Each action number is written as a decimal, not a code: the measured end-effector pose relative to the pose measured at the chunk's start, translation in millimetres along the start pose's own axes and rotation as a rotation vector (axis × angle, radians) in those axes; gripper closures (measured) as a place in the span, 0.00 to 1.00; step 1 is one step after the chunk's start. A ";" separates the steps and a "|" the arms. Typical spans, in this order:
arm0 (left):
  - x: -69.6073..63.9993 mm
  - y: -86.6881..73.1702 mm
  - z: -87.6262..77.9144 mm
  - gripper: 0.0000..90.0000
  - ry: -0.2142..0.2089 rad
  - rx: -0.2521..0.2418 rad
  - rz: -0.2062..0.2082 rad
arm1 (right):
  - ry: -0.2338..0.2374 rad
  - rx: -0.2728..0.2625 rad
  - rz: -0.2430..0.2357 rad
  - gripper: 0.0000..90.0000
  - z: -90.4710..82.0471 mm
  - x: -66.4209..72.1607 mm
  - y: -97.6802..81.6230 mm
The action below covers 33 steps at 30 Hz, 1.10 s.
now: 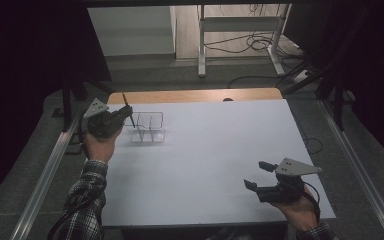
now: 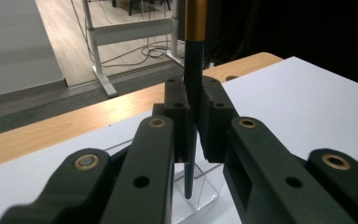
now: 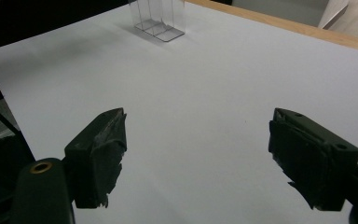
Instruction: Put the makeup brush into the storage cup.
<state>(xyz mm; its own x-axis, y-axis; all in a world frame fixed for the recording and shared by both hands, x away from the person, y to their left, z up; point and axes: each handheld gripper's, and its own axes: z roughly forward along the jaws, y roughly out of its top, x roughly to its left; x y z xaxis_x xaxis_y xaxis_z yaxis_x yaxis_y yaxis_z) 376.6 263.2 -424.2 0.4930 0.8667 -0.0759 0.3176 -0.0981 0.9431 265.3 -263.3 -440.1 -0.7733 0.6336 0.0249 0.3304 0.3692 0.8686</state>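
Black jaws of the left gripper (image 2: 192, 123) pinch a slim dark pen (image 2: 193, 84) with a gold band, upright, tip dipping into the clear acrylic organizer (image 1: 148, 127). Tilted, its point could catch a thin divider or tip the light holder. Right gripper (image 1: 259, 176) hovers wide, empty, over the matte white table (image 1: 205, 150).

A dark pen (image 2: 193, 116) with a gold band stands upright, pinched in the left tool (image 2: 195, 121), tip down over the clear compartmented organizer (image 1: 149, 128).
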 end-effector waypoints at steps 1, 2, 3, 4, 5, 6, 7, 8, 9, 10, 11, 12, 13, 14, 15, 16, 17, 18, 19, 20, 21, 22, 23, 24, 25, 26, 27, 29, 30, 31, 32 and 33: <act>0.5 0.4 0.8 0.93 0.005 0.001 0.001 | 0.001 0.001 0.001 0.22 0.0 0.0 0.0; 1.0 0.8 1.6 0.93 0.008 0.001 0.001 | 0.001 0.001 0.001 0.22 0.0 0.0 -0.1; 1.6 0.9 2.4 0.93 0.012 0.001 -0.001 | 0.001 0.001 0.001 0.22 0.0 0.0 -0.1; 2.4 1.0 3.2 0.93 0.016 0.002 -0.001 | 0.001 0.002 0.001 0.22 0.1 0.1 -0.2; 3.2 0.9 4.0 0.93 0.019 0.003 -0.004 | 0.002 0.002 0.001 0.22 0.2 0.2 -0.2; 3.9 0.7 4.8 0.93 0.024 0.002 -0.006 | 0.003 0.003 0.000 0.22 0.3 0.2 -0.2; 4.6 0.4 5.6 0.93 0.027 0.004 -0.008 | 0.003 0.003 -0.001 0.22 0.4 0.3 -0.2; 5.2 0.0 6.6 0.93 0.029 0.004 -0.010 | 0.003 0.003 -0.002 0.22 0.5 0.4 -0.3; 5.7 -0.3 7.4 0.93 0.034 0.004 -0.012 | 0.003 0.004 -0.001 0.22 0.5 0.3 -0.3; 6.3 -0.7 8.2 0.93 0.036 0.003 -0.015 | 0.003 0.004 -0.001 0.22 0.6 0.2 -0.4; 6.8 -1.0 9.0 0.93 0.039 0.001 -0.018 | 0.004 0.004 -0.001 0.22 0.7 0.1 -0.4; 7.2 -1.2 10.0 0.93 0.042 -0.001 -0.021 | 0.004 0.004 -0.001 0.22 0.7 0.1 -0.5; 7.6 -1.4 10.9 0.93 0.046 -0.001 -0.022 | 0.004 0.004 -0.001 0.22 0.7 0.1 -0.5; 7.8 -1.6 11.9 0.93 0.049 -0.002 -0.025 | 0.004 0.004 0.000 0.22 0.8 0.2 -0.4; 8.2 -1.7 12.8 0.93 0.052 -0.002 -0.026 | 0.005 0.004 0.000 0.22 0.8 0.3 -0.4; 8.7 -1.8 13.8 0.93 0.058 0.000 -0.024 | 0.006 0.004 0.000 0.22 0.8 0.4 -0.4; 9.3 -2.0 14.8 0.93 0.063 0.001 -0.026 | 0.006 0.004 0.000 0.22 0.9 0.4 -0.5; 9.6 -2.1 15.3 0.93 0.066 0.001 -0.026 | 0.007 0.003 0.000 0.22 0.9 0.3 -0.5; 10.1 -2.4 16.1 0.93 0.070 -0.001 -0.029 | 0.004 0.003 0.001 0.22 0.7 0.3 -0.5; 10.7 -2.7 16.8 0.93 0.074 -0.002 -0.030 | 0.008 0.002 0.001 0.22 0.7 0.1 -0.6; 11.1 -3.0 17.5 0.93 0.078 -0.001 -0.031 | 0.008 0.001 0.003 0.22 0.6 0.0 -0.7; 11.6 -3.5 18.3 0.93 0.081 -0.001 -0.032 | 0.009 0.001 0.004 0.22 0.4 -0.2 -0.7; 12.2 -3.8 19.0 0.93 0.085 0.002 -0.032 | 0.009 0.000 0.006 0.22 0.3 -0.4 -0.8; 12.6 -4.3 19.8 0.93 0.089 0.002 -0.031 | 0.010 0.000 0.006 0.22 0.3 -0.5 -0.9; 13.1 -4.8 20.5 0.93 0.093 0.003 -0.032 | 0.009 -0.001 0.005 0.22 0.2 -0.5 -0.9; 13.7 -5.3 21.0 0.93 0.095 0.005 -0.032 | 0.010 -0.001 0.005 0.22 0.2 -0.5 -0.9; 14.1 -5.9 21.7 0.93 0.099 0.006 -0.033 | 0.010 -0.001 0.005 0.21 0.3 -0.4 -0.9; 14.9 -7.2 23.3 0.93 0.104 0.009 -0.032 | 0.011 0.000 0.003 0.22 0.6 -0.3 -1.0; 15.0 -7.8 24.2 0.93 0.107 0.011 -0.032 | 0.012 0.000 0.003 0.22 0.7 -0.3 -1.0; 15.1 -8.6 25.2 0.93 0.111 0.013 -0.031 | 0.012 0.000 0.000 0.22 1.0 -0.2 -1.1; 15.4 -9.3 26.1 0.93 0.112 0.016 -0.031 | 0.013 0.001 -0.001 0.22 1.1 -0.1 -1.1; 15.6 -10.0 26.9 0.93 0.114 0.016 -0.032 | 0.013 0.001 -0.001 0.22 1.2 -0.1 -1.1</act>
<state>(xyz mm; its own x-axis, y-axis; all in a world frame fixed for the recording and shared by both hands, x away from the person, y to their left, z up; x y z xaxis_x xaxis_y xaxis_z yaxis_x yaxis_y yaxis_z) 402.9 264.5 -443.4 0.3872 0.9195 -0.0681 0.3448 -0.0759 0.9356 265.6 -262.9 -441.7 -0.7806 0.6243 0.0302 0.3298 0.3704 0.8683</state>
